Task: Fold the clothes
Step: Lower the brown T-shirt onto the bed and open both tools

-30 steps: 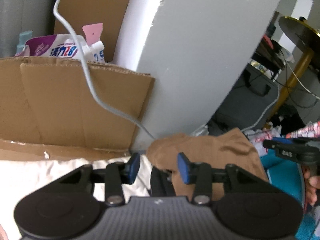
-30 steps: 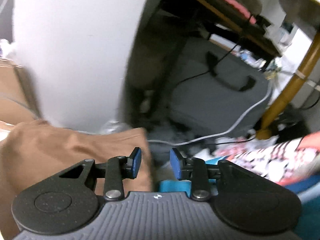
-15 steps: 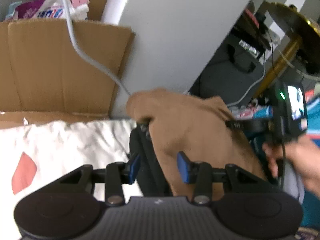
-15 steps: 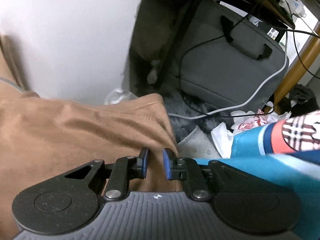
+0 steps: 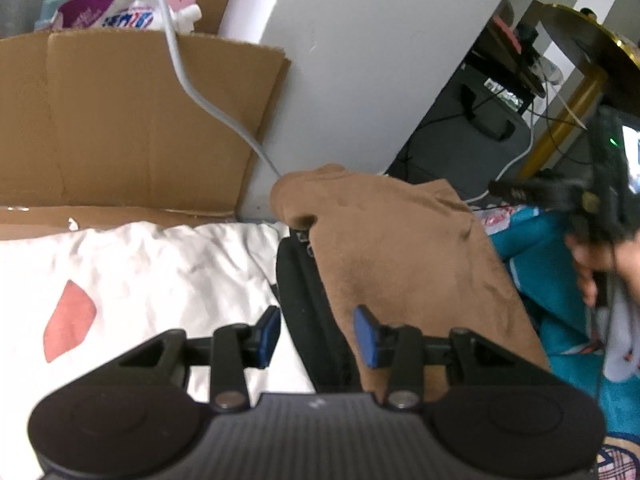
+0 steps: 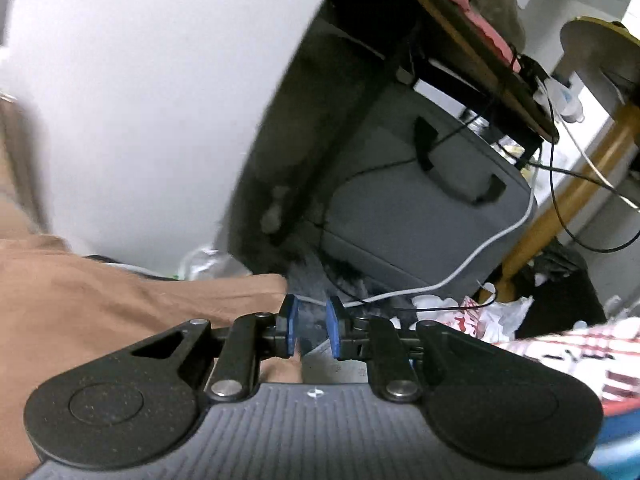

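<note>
The left claw is open over a black bag and holds nothing. The right claw is a little open beside the brown shirt, and it is empty.

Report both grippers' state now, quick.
Left gripper: open, holding nothing, above the brown garment.
Right gripper: jaws nearly closed beside the brown garment's edge; whether it grips cannot be told.

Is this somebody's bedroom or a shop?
Most likely a cluttered room in a home, perhaps a bedroom. A brown garment lies beside rumpled white bedding, a cardboard box stands behind, and a grey bag sits on the floor under a desk.
</note>
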{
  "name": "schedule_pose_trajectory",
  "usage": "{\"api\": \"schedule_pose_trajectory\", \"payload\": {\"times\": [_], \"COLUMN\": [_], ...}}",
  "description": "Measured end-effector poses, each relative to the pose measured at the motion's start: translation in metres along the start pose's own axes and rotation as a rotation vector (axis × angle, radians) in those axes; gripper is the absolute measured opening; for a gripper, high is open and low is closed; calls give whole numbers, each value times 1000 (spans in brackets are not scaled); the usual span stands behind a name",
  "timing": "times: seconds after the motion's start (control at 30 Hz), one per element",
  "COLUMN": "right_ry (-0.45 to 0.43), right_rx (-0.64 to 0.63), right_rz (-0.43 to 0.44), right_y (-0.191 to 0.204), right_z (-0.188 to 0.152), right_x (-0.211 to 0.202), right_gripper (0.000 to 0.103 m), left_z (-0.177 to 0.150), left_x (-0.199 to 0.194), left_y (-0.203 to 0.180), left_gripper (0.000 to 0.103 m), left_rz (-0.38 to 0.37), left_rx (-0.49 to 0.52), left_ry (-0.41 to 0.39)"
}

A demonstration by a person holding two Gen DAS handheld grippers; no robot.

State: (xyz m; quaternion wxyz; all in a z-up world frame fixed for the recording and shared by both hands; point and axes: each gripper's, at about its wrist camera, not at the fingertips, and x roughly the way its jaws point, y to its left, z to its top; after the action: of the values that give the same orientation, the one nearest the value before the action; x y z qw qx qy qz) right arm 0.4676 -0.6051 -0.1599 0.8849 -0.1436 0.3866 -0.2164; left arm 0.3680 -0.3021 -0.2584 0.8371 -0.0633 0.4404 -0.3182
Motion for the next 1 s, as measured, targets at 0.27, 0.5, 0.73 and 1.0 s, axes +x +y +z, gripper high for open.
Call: {"api": "schedule_pose_trajectory", "payload": {"times": [0.27, 0.5, 0.73, 1.0], "right_ry": [-27, -95, -111, -73], "right_rx": [-12, 66, 180, 208], "right_rz": [125, 230, 254, 200], "right_y": [-10, -12, -28, -29], "right_z": [-35, -87, -147, -194], "right_x": [-76, -115, -84, -58], "right_gripper": [22, 23, 24, 24], "left_z": [-2, -13, -30, -52], "left_x": [-24, -16, 15, 26], "left_y": [-16, -17, -12, -9], "left_gripper": [60, 64, 67, 48], "left_rz": [-1, -21, -25, -71], "left_rx": [-38, -90, -138, -199], "left_ry": [-32, -11, 33, 73]}}
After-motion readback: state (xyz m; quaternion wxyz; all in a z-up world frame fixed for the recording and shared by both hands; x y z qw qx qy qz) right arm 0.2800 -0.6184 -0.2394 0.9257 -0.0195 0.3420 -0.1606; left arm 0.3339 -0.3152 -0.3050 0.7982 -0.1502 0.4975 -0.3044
